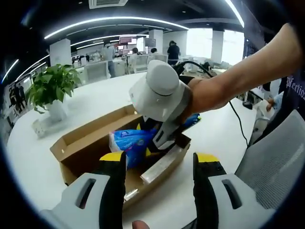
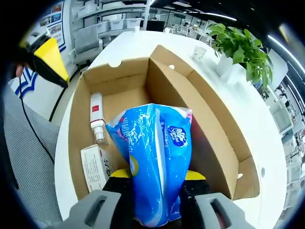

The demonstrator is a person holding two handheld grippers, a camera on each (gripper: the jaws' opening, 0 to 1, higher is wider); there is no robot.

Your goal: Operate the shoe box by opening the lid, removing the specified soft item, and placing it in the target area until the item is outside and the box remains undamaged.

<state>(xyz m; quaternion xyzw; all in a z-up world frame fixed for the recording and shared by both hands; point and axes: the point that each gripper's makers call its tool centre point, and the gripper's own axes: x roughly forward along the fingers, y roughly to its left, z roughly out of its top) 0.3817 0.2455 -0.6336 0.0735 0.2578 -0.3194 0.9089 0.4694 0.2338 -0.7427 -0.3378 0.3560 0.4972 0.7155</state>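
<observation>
Right gripper clamps the blue pack inside the open box

On the table (image 1: 43,157) the box (image 2: 200,109) stands open — the person's forearm (image 1: 238,76) slants down from the right, tipping the right gripper (image 2: 157,183) into it, jaws shut on the pack (image 2: 155,162), which is lifted partly above the box floor. The left gripper (image 1: 159,164) hovers before the box, jaws wide apart, holding nothing. A bottle (image 2: 97,119) and a small carton (image 2: 94,167) lie beside the pack.

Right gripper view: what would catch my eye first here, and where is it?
A bright blue plastic packet stands out, clamped between the jaws of the right gripper and standing up inside the open cardboard shoe box. Beside it on the box floor lie a small bottle and a white carton. A leafy potted plant stands on the white table beyond.
</observation>
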